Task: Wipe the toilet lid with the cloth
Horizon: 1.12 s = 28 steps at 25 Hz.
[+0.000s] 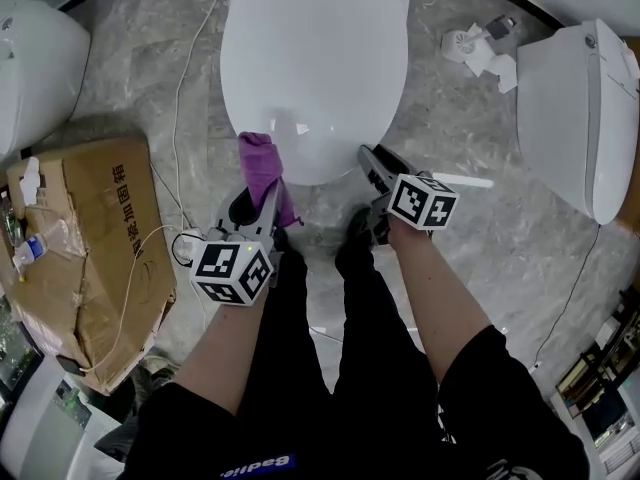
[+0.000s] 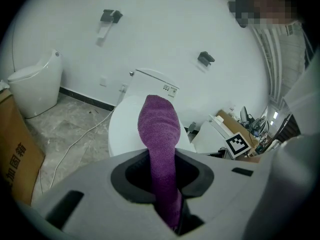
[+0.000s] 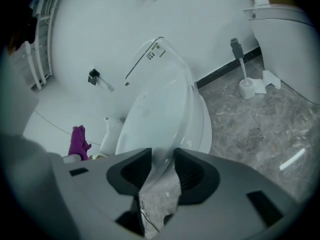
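The purple cloth [image 1: 262,168] is draped over the near-left rim of the closed white toilet lid [image 1: 315,58], its free end lying on the lid. The left gripper [image 1: 266,196] pinches the cloth's lower part, its jaws pressed together on the fabric just off that rim. At the lid's near-right rim the right gripper [image 3: 162,159] has its jaws spread, the lid's edge showing in the gap; whether the pads touch it I cannot tell. A cardboard box [image 1: 95,238] lies left of the lid, a toilet brush [image 1: 470,43] to its right
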{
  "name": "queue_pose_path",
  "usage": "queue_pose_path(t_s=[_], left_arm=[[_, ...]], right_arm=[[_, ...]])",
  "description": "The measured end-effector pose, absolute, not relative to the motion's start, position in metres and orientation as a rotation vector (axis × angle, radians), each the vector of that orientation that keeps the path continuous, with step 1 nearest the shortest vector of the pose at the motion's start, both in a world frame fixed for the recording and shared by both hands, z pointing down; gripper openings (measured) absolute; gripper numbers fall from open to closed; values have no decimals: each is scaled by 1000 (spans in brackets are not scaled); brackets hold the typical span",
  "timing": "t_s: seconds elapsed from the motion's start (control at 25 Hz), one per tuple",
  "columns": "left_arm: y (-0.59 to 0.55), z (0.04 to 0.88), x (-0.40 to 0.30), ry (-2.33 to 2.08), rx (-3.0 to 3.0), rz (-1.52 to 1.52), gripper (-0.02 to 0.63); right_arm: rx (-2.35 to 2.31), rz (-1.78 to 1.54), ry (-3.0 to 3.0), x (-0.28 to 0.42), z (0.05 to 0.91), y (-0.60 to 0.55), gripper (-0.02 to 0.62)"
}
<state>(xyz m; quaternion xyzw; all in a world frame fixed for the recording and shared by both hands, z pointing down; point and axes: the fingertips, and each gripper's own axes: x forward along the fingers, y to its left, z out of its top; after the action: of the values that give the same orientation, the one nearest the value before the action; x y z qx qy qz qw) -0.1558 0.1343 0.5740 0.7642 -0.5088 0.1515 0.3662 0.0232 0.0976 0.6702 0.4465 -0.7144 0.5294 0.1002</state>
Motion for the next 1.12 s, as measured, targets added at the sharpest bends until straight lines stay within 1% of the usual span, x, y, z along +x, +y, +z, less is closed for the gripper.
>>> queue_pose_path(t_s=[0.08,0.32,0.52,0.72,0.92,1.12], left_arm=[[137,570,-161,-1307,1962,388,86],[151,541,-169,-1297,1992,380,86],[149,470,-170,-1314,2047,350,86],[119,391,-168,-1364,2110,293,86],[91,330,-164,-1441,2140,242,86],[74,290,-154,-1486,2163,218,87]], right_arm=[[1333,1576,-2114,24,664,97,146],[1318,1642,-2204,24,612,87,140],[1296,1676,-2262,28,538,63,141],[1309,1773,-2277,32,478,20,149],[1267,1879,-2235,37,444,-19,155],[1201,1980,-2207,39,419,-51,160]])
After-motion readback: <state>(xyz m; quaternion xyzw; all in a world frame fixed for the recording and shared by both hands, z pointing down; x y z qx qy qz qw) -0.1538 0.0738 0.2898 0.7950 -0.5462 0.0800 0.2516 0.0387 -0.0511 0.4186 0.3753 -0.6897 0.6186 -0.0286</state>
